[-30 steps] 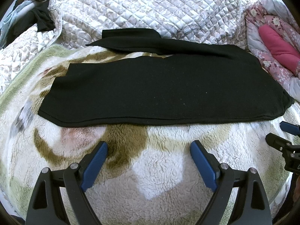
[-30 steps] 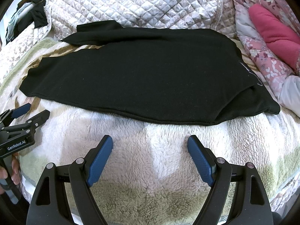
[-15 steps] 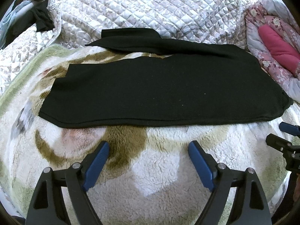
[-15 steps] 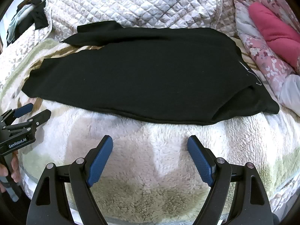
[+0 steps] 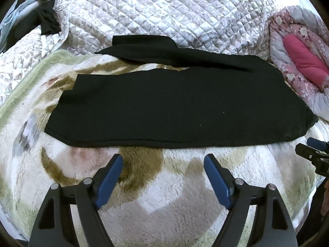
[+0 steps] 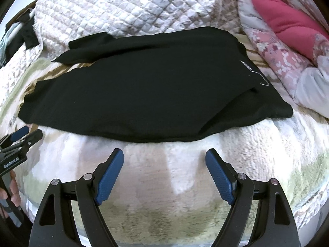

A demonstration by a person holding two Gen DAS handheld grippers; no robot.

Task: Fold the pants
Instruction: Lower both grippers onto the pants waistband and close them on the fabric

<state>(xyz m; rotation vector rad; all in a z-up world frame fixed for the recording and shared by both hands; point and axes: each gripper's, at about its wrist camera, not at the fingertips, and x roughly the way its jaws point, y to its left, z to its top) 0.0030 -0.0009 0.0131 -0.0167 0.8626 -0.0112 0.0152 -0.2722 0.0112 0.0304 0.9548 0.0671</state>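
Bed surface: fluffy cream fleece blanket with brown and green patterns (image 5: 168, 187), spread under and ahead of both pairs of fingers; it fills the near ground in both wrist views
Backdrop: pale quilted diamond-stitched bedspread (image 5: 164, 14), bunched up beyond the blanket, far ahead of the fingers
Right side: pink floral comforter (image 6: 275, 47), ahead and to the right of the fingers
Task garment: black knit pants (image 5: 174, 107), flat on the blanket just ahead of the fingertips, legs running leftward; apart from both grippers
Left gripper (image 5: 163, 164): blue pads spread wide, empty
Right gripper (image 6: 164, 160): fingers parted, empty
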